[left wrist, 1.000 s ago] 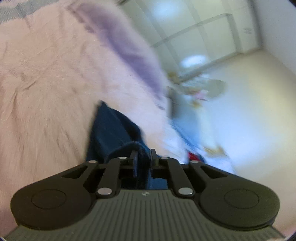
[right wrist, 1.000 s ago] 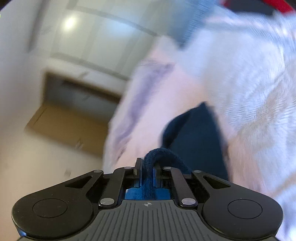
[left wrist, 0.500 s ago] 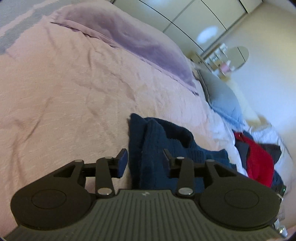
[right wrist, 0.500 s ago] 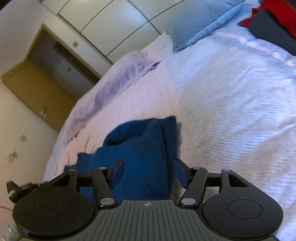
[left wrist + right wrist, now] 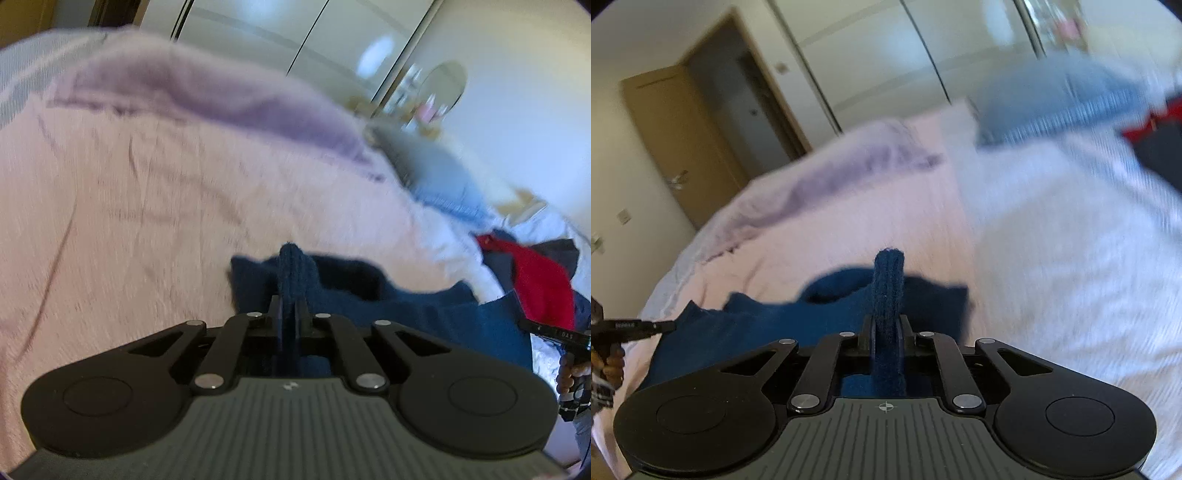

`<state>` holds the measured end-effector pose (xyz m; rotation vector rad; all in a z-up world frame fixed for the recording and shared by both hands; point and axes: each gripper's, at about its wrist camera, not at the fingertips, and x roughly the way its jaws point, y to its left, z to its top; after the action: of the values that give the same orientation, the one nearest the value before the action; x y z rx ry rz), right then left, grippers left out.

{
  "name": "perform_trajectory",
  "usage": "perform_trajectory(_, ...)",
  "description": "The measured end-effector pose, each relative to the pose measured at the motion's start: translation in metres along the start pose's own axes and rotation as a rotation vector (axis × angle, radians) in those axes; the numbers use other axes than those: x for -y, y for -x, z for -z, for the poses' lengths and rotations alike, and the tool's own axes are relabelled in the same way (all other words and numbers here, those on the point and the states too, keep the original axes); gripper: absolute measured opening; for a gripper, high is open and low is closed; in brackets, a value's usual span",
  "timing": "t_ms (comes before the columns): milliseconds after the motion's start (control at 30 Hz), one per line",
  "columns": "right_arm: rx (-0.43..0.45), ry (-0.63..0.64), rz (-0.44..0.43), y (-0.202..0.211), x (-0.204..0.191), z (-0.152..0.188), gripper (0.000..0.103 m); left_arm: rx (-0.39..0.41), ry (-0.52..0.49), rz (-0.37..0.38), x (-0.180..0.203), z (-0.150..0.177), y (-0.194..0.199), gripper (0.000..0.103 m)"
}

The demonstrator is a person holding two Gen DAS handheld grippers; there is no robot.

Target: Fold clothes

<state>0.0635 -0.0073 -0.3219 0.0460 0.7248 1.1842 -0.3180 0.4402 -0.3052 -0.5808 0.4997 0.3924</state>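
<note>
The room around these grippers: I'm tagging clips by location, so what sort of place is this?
Most likely a bedroom: a bed with a pink cover, a blue pillow at its head, and tall wardrobe doors behind.

A bed covered by a pink bedspread (image 5: pixel 155 206) and a white quilt (image 5: pixel 1071 236) is shown, backed by a lilac pillow (image 5: pixel 221 99), pale wardrobe doors (image 5: pixel 871 55) and a wooden door (image 5: pixel 676 136).
</note>
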Motion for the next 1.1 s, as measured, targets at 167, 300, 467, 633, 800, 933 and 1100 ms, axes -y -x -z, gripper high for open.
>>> perform_trajectory(167, 0.134, 0.076, -0.015, 0.025, -0.014, -0.012, 0.008, 0.149, -0.019, 0.025, 0.010, -0.012, 0.022, 0.003)
perform_trajectory(300, 0.180, 0.078, 0.013, 0.021, -0.011, -0.029, 0.008, 0.194, -0.036, -0.007, 0.014, -0.030, 0.011, 0.003)
perform_trajectory(467, 0.059, 0.027, 0.096, -0.033, 0.015, -0.030, 0.008, 0.086, -0.069, -0.082, 0.011, -0.031, -0.040, 0.003)
perform_trajectory(633, -0.122, -0.064, 0.198, -0.081, 0.038, -0.004, 0.010, -0.054, -0.076, -0.210, 0.000, -0.011, -0.073, 0.011)
perform_trajectory(800, -0.033, 0.013, 0.358, -0.051, 0.004, -0.012, 0.040, 0.042, -0.107, -0.260, 0.020, -0.016, -0.036, 0.012)
perform_trajectory(933, 0.005, 0.170, 0.290, -0.038, -0.043, -0.004, 0.041, 0.041, -0.186, -0.192, 0.053, -0.006, -0.022, 0.012)
perform_trajectory(1100, -0.123, 0.284, 0.314, -0.074, -0.054, 0.030, 0.044, -0.066, -0.313, -0.259, 0.063, 0.030, -0.059, 0.017)
